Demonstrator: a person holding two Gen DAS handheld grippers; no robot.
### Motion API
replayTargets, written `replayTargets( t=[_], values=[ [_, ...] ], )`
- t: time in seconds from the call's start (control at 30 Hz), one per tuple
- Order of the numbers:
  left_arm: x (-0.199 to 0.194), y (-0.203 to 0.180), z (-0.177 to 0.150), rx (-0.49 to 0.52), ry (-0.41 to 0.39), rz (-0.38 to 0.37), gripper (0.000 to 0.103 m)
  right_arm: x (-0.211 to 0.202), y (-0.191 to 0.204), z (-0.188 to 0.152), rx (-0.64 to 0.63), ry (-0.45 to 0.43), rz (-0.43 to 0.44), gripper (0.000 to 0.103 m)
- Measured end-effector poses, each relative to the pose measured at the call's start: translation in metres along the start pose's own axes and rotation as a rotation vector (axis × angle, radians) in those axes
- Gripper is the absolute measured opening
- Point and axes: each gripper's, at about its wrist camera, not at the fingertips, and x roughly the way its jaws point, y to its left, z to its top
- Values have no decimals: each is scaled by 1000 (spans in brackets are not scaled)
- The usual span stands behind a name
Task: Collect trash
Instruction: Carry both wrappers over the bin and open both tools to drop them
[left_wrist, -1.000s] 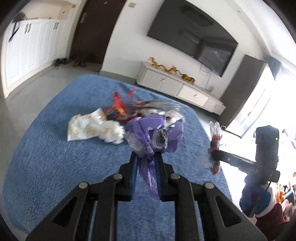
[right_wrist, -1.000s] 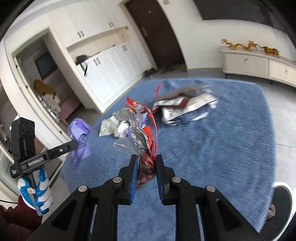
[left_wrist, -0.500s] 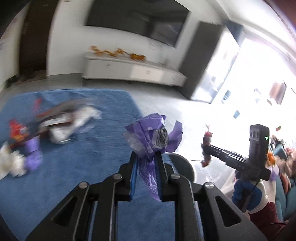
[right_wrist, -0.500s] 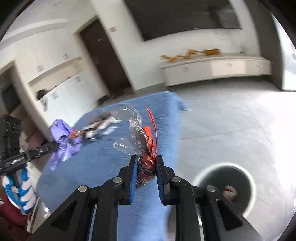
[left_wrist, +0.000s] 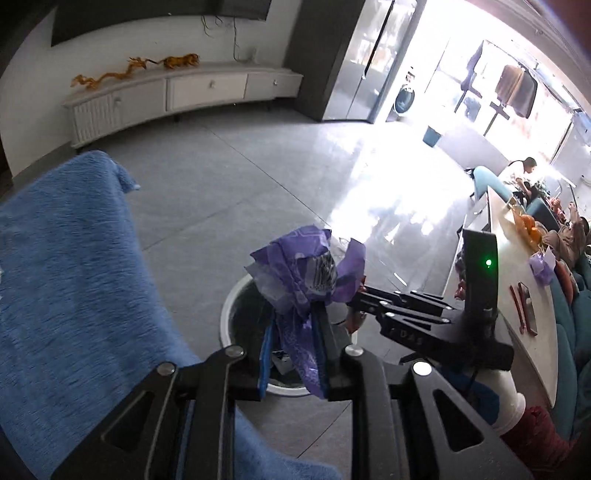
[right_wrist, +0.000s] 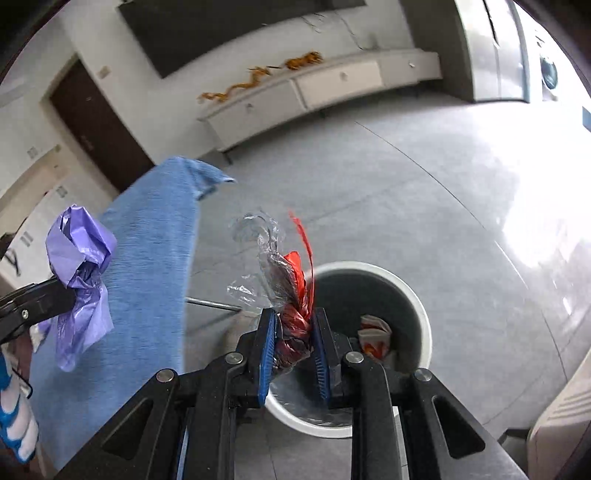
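Note:
My left gripper (left_wrist: 293, 334) is shut on a crumpled purple wrapper (left_wrist: 303, 273) and holds it over the near rim of a white-rimmed trash bin (left_wrist: 231, 299) on the floor. My right gripper (right_wrist: 293, 332) is shut on a red and clear plastic wrapper (right_wrist: 291, 291) above the same bin (right_wrist: 417, 299), which holds a red and white wrapper (right_wrist: 373, 332). In the right wrist view the left gripper (right_wrist: 55, 291) and its purple wrapper (right_wrist: 79, 254) are at the left. In the left wrist view the right gripper (left_wrist: 360, 295) reaches in from the right.
A blue cloth-covered table (left_wrist: 62, 277) lies to the left of the bin, also in the right wrist view (right_wrist: 147, 258). A white TV cabinet (left_wrist: 177, 96) stands along the far wall. A counter (left_wrist: 517, 273) with oranges is at the right. Grey tile floor surrounds the bin.
Both grippers have swung right, away from the trash pile on the blue table, and now hang over the bin with their wrappers still held.

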Motion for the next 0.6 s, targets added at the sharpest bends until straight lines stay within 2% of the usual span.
replayTargets(
  t=[0.13,0.23,0.43,0.6],
  values=[
    [30,-2,12,-11,38,-22,31,4,-20,-2,42,11,-37,23],
    [39,1,15,-23,49,-22,40,4,-24,-4,51,13,-51,27],
    [29,11,9,-36,41,-11,41,-5,-26,-6,67,-3,-62,31],
    [1,11,-2,-18,-22,30,41,-21,-18,-5,74,-37,-53,31]
  ],
)
